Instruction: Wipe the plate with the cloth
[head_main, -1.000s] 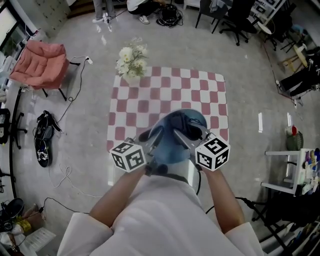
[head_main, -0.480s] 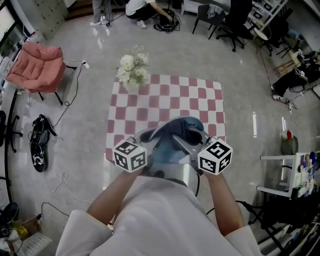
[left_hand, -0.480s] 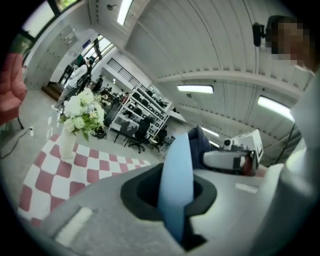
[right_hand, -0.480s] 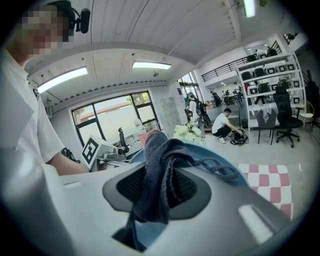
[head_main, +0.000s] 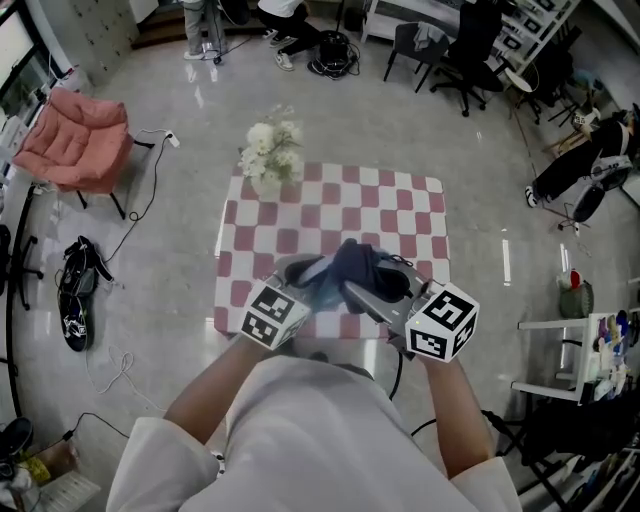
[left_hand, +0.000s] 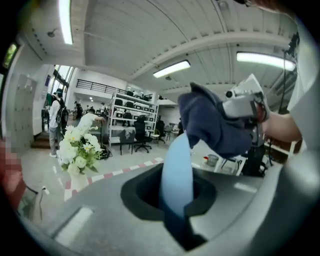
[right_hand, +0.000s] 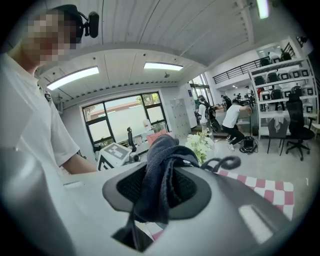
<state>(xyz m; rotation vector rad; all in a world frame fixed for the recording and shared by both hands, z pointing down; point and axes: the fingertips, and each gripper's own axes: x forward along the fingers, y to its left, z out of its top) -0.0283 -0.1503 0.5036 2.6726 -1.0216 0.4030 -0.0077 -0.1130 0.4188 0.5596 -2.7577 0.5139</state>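
My left gripper (head_main: 303, 277) is shut on a light blue plate (head_main: 320, 287), held in the air over the near edge of the checked table (head_main: 400, 210). In the left gripper view the plate (left_hand: 176, 172) stands edge-on between my jaws (left_hand: 176, 192). My right gripper (head_main: 352, 287) is shut on a dark blue cloth (head_main: 356, 266), which is bunched against the plate's upper rim. That cloth (left_hand: 212, 125) hangs over the plate's top in the left gripper view. In the right gripper view the cloth (right_hand: 159, 170) fills my gripper (right_hand: 155, 192), with the left gripper's marker cube (right_hand: 116, 152) just behind.
A vase of white flowers (head_main: 268, 150) stands at the table's far left corner. A pink chair (head_main: 80, 125) sits on the floor at the left, cables and a bag (head_main: 80, 275) below it. Office chairs (head_main: 450, 40) and people stand at the far end.
The plate has turned from facing the head camera to nearly edge-on. The cloth has slid up over its top rim. Both grippers have swung with it.
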